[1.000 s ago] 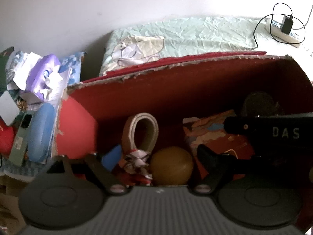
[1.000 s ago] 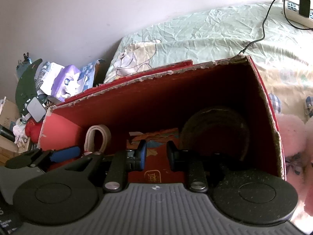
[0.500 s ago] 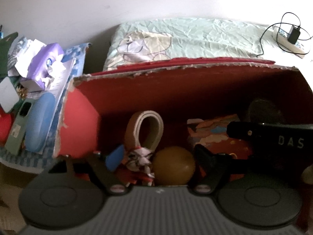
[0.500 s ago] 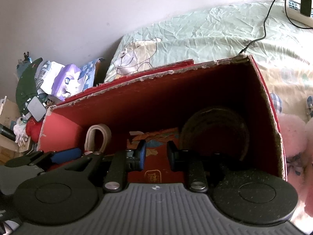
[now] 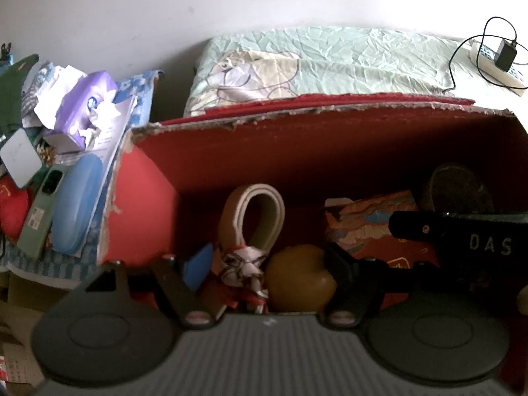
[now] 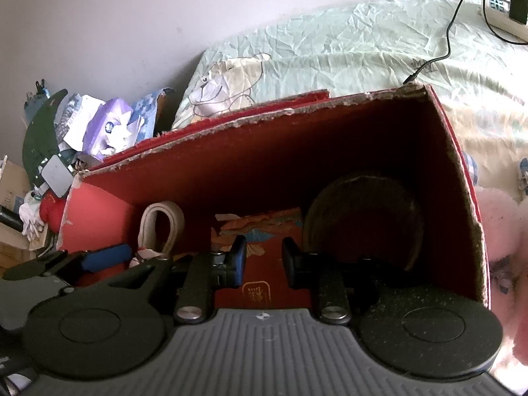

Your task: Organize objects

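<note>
A red cardboard box [image 5: 330, 145] [image 6: 264, 151] stands open on the bed. Inside lie a rolled beige belt [image 5: 254, 211] [image 6: 163, 222], a red patterned packet [image 5: 366, 224] [image 6: 260, 231], a dark round dish [image 6: 363, 221] [image 5: 458, 188], a crumpled red-and-white wrapper [image 5: 246, 265] and a yellow-brown ball [image 5: 298, 287]. My left gripper [image 5: 267, 264] is open over the box, the ball and wrapper between its fingers and apparently loose. My right gripper [image 6: 262, 259] is open with a narrow gap, empty, above the packet. The right gripper's black arm [image 5: 462, 237] shows in the left view.
A cluttered stand at the left holds a purple tissue box [image 5: 89, 105] [image 6: 112, 132], a blue case [image 5: 76, 204], a green phone [image 5: 41, 211] and papers. A power strip with charger [image 5: 498, 62] [image 6: 508, 6] lies on the bed behind. A pink plush [image 6: 498, 231] sits right of the box.
The left gripper has drawn back and shifted right, so more of the box and the stand shows. Its jaws stay open around the ball. The right gripper has barely moved.
</note>
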`<state>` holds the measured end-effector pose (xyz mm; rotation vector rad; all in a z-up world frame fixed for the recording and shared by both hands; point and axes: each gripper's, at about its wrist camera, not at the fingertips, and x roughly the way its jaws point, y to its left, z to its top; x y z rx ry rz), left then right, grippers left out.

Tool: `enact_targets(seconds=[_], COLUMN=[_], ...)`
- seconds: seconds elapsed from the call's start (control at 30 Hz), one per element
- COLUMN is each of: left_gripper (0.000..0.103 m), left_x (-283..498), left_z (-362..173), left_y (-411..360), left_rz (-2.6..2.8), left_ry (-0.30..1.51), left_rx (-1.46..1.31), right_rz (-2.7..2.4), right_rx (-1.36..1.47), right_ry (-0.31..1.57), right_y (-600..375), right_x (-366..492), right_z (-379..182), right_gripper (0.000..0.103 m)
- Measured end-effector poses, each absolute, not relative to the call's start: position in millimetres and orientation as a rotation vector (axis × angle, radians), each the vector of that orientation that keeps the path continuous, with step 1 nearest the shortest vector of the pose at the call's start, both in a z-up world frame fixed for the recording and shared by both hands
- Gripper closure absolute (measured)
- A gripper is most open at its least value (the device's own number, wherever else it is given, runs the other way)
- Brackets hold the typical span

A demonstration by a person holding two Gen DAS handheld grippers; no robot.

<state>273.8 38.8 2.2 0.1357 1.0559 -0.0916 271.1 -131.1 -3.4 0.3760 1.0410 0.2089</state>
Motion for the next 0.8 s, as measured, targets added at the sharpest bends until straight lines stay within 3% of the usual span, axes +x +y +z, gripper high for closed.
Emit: enact_targets(seconds=[0.6,0.67,0.8], left_gripper=[0.024,0.023,0.018], left_x=[268.6,267.6,260.3], left_z=[7.5,8.3,15.2], left_y=[41.4,39.9,38.0], left_rz=[-0.1,-0.095,-0.085], left_ry=[1.025,1.026,1.003], left_rx=[0.102,0.109,0.119], right_rz=[0.158,0.148,0.153], right_rx=[0.328,0.32,0.336], right_ry=[0.999,1.003,1.009], right_y=[-131.7,-133.4,-141.3], right_x=[260.6,256.9,245.4], right_z=[7.1,9.8,14.3], right_gripper=[0.075,0.067,0.064])
